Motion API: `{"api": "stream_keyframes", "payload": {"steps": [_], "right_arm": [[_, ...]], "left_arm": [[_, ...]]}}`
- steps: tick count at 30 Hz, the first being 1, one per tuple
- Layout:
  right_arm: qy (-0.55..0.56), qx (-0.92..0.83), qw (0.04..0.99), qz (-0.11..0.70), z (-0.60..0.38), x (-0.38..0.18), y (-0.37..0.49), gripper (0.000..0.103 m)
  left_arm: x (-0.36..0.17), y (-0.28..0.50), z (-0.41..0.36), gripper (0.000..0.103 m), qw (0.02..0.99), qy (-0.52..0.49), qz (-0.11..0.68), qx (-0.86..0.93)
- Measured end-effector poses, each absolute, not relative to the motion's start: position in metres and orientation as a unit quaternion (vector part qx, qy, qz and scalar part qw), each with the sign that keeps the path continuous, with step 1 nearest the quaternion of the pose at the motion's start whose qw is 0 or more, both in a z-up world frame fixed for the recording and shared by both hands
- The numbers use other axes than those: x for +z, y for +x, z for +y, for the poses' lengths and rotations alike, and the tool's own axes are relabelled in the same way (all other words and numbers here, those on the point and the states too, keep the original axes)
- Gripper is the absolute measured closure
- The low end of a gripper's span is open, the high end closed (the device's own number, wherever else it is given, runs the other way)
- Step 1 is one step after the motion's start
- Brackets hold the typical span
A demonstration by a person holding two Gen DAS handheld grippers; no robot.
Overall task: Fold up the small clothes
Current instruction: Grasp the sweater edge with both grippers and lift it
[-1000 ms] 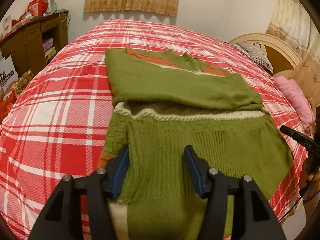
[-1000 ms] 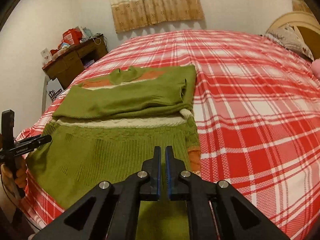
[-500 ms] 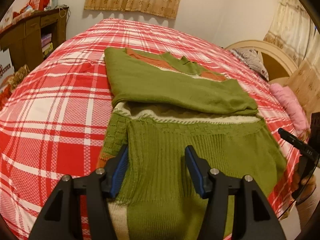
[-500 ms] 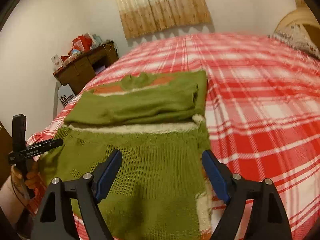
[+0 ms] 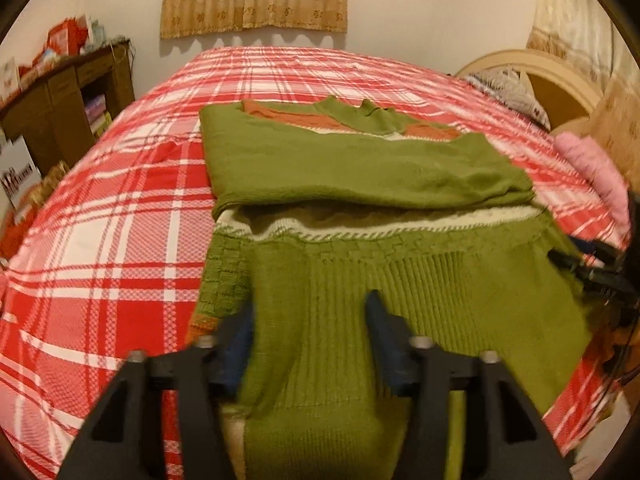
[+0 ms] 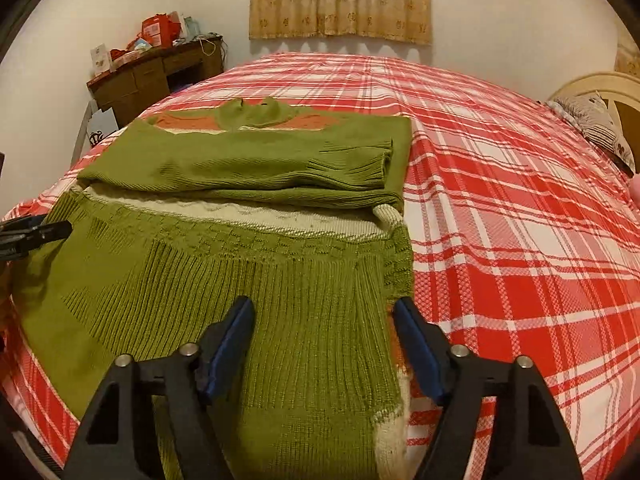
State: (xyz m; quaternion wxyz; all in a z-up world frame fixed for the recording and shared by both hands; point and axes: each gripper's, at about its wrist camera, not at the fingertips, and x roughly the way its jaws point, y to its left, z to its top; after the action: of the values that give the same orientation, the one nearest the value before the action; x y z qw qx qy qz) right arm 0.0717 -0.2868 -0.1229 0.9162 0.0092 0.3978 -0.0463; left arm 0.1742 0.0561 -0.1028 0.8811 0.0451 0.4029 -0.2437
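Green sweater (image 5: 360, 208) lies flat on the plaid bed (image 5: 120, 208), both sleeves folded across its chest. Left tongs (image 5: 310, 332) gape wide over the near hem; right tongs (image 6: 324, 336) gape too, gripping nothing.

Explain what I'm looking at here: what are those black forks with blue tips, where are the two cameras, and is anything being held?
Each picture comes from a camera mounted on a hand-held tool, looking forward along its two fingers. The black forks are the tongs: the left tongs in one view, the right tongs in the other. A green sweater lies on the red plaid bed, its sleeves already folded across the chest. Both tongs are open over the hem nearest you, one at each lower corner, and hold nothing.
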Motion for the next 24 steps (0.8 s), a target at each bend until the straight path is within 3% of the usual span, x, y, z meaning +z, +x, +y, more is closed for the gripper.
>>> {"api": "stream_keyframes", "payload": {"steps": [2,5,16,24], "right_arm": [[0.015,-0.036,0.916,0.4,-0.287,-0.121,0.07,0.08],[-0.005,-0.049,0.918,0.394,-0.28,-0.115,0.066,0.09],[0.007,-0.047,0.947,0.316,-0.268,-0.056,0.048,0.094],[-0.003,-0.049,0.948,0.315,-0.267,-0.05,0.066,0.094]], "left_arm": [[-0.101,0.173,0.06,0.083,0.883,0.035,0.402,-0.239],[-0.097,0.174,0.069,0.09,0.884,0.007,0.407,-0.23],[-0.057,0.167,0.072,0.094,0.903,-0.029,0.361,-0.233],[-0.067,0.192,0.06,0.094,0.892,-0.008,0.392,-0.227]]}}
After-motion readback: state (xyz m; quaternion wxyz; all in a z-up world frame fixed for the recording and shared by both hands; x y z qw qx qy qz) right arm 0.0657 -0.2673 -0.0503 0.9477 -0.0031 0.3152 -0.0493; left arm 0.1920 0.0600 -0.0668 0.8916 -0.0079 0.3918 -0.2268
